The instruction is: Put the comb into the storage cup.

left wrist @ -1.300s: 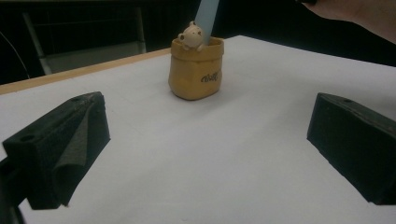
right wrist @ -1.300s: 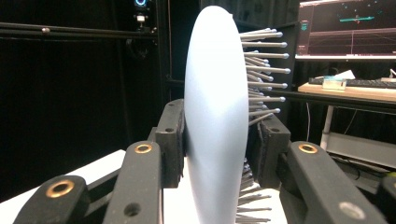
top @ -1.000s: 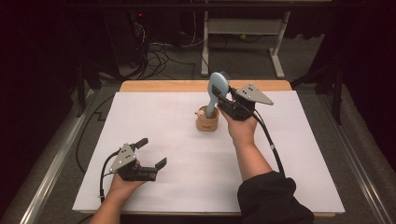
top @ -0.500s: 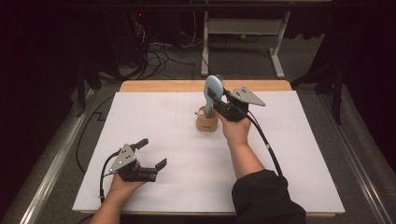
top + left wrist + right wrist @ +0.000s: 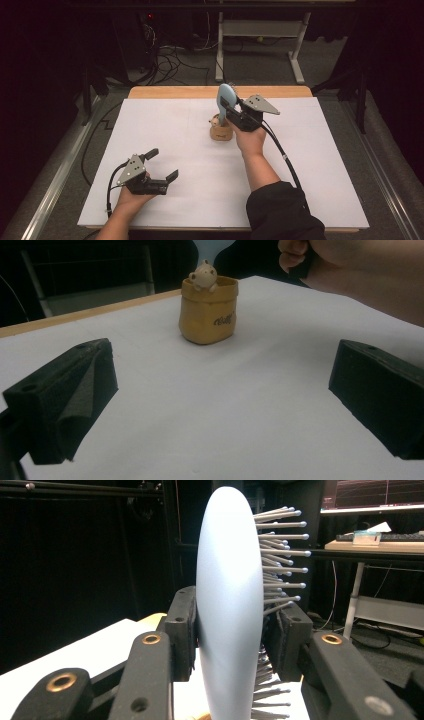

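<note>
Right gripper (image 5: pixel 227 645) has its jaws closed on a pale blue hairbrush (image 5: pixel 227 605), pads pinching the head from both sides, one on the smooth back, the other on the bristle side, so the metal pins (image 5: pixel 280 555) stick out past the jaw. Brush is held upright, head up, handle end pointing down toward the small tan holder (image 5: pixel 220 131), which sits near the far middle of the table. In the high view the right gripper (image 5: pixel 231 111) sits just above and beside the holder; whether the handle tip is inside the pot cannot be told, the hand hides it. Upright grip looks chosen so the brush can go in or out of the pot straight along its length. Holder has a little bear figure (image 5: pixel 203 276) peeking over its rim, pot standing upright on the white sheet (image 5: pixel 165 125) covering the table. Left gripper (image 5: pixel 161 166) rests near the front left corner, well apart from the pot, jaws spread wide and holding nothing; left gripper view looks between them straight at the pot, likely just parked out of the way.
</note>
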A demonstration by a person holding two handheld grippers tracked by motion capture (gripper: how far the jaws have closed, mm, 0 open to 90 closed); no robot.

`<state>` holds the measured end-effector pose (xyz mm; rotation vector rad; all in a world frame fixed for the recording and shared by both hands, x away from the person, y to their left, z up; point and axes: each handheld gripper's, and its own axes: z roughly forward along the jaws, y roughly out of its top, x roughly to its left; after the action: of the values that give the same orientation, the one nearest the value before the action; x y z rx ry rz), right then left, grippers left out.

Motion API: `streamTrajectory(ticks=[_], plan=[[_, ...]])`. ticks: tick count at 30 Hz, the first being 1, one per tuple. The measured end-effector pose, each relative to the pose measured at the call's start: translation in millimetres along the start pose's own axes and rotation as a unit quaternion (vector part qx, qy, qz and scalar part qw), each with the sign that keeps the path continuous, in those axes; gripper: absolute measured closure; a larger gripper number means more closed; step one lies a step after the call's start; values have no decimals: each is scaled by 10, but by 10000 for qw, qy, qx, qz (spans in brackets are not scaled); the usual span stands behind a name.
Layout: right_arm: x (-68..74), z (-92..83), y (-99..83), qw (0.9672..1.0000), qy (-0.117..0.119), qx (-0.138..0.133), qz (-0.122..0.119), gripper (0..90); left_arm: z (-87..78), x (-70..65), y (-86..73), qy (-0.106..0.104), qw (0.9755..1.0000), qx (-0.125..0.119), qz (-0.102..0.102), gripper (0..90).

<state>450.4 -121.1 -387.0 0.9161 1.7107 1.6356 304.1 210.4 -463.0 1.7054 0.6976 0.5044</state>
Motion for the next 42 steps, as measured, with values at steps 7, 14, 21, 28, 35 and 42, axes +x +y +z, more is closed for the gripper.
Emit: streamTrajectory(ticks=[7,14,21,28,35,42], plan=[[-16,2,1,10000,-14,8,47,603,2,-2,-1,-8,10000,4,-4,2],[-65,-21,12,9998,-86,87,124,580,8,-2,-4,-9,10000,38,5,2],[-91,-41,15,9996,-171,177,160,552,11,-4,-4,-4,10000,41,16,2],[-119,-54,21,9994,-181,225,169,547,10,-5,-5,-12,10000,47,21,3],[-154,-86,11,9993,-189,231,214,537,14,-9,-7,-34,10000,63,44,3],[-190,-129,-2,9992,-201,236,246,524,20,-11,-9,-40,10000,67,34,3]])
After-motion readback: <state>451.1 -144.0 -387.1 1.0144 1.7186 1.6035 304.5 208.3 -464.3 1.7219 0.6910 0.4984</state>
